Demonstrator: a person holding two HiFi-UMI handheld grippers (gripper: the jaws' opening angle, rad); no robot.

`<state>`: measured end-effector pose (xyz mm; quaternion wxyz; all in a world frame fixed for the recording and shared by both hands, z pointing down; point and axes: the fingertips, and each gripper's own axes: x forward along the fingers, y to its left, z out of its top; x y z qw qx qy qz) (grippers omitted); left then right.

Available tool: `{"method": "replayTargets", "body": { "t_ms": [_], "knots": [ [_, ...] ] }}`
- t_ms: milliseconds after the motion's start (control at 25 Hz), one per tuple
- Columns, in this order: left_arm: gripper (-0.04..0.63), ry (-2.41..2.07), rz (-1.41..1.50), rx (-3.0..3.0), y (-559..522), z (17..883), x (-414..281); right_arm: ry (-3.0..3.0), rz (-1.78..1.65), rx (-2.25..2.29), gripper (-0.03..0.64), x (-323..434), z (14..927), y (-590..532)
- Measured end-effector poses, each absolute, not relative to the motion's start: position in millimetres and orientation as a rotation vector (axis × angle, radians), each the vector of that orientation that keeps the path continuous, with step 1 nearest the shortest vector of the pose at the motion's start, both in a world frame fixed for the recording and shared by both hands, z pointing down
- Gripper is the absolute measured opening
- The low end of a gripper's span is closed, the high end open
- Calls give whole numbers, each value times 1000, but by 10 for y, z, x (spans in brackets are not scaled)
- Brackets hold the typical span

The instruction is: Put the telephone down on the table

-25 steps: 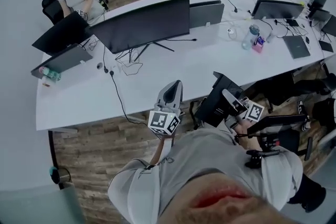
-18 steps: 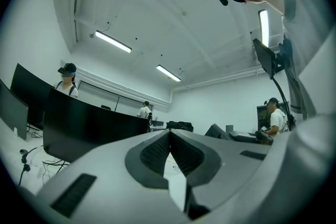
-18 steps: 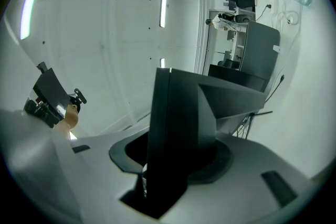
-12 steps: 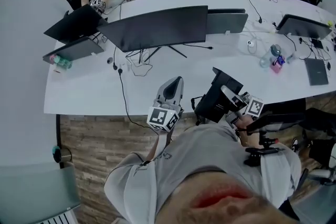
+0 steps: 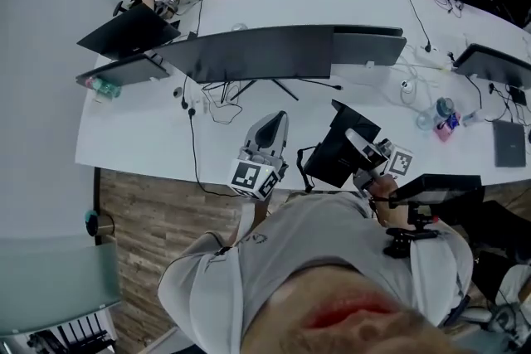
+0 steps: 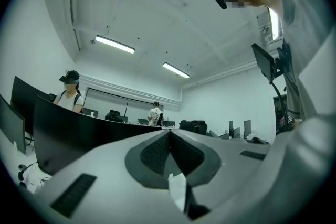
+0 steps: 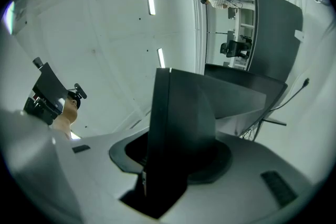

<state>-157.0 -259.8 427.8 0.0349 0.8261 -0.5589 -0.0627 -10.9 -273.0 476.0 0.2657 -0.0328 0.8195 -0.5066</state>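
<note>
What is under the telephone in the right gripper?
The near edge of the white table shows around the telephone, held by the right gripper. The patch straight below it is covered.

Grey tee, pale grey grippers with marker cubes.
The shirt (image 5: 332,249) is light grey and short-sleeved, with a small mark on the chest. The left gripper (image 5: 275,125) and right gripper (image 5: 358,138) have smooth pale grey shells, dark ribbed pads (image 6: 153,151) and a white cube (image 5: 253,177) printed with black square markers. A black camera mount (image 7: 46,93) sits at the head.
</note>
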Motion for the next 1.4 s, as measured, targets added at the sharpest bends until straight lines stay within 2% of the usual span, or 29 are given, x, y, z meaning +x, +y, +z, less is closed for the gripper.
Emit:
{"method": "replayTargets", "body": {
  "t_ms": [440,1400],
  "knots": [
    [9,-1779,-185,2465,-3142,4318,-1295,2248,-1350,-81,185,211,4791,-3381],
    [9,-1634,-345,2605,-3100,4047,-1240,2219,-1248,-187,184,296,4405,-3169]
  ]
}}
